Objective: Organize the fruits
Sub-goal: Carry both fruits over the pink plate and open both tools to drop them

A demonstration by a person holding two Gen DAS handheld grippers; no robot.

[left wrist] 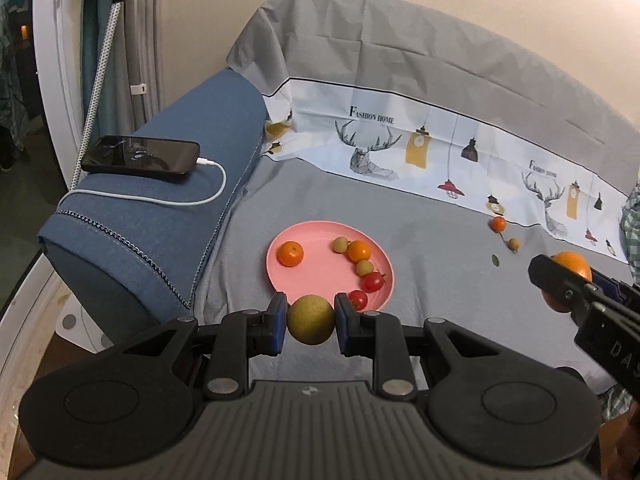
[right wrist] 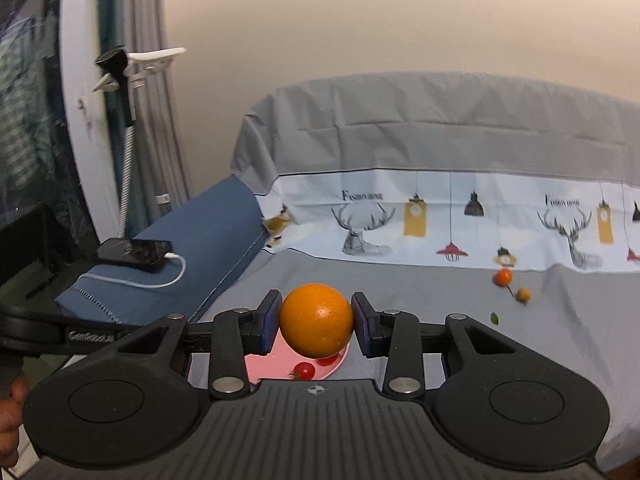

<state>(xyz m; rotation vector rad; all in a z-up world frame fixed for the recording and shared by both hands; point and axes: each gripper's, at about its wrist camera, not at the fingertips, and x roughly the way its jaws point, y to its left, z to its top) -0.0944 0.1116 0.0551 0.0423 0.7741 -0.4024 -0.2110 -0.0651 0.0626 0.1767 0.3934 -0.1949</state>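
Left tool (left wrist: 311, 322) grips pear (left wrist: 311, 319), right tool (right wrist: 316, 322) orange (right wrist: 316, 320).

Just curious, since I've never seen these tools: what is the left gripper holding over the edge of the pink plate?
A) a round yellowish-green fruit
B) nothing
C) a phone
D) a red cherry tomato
A: in the left wrist view the left gripper is shut on a round yellowish-green fruit, its blue pads pressing both sides, at the near edge of the pink plate.

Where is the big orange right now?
The big orange is clamped in the right hand-held gripper, held above the near edge of the pink plate; in the left wrist view it shows at far right, off the grey sheet.
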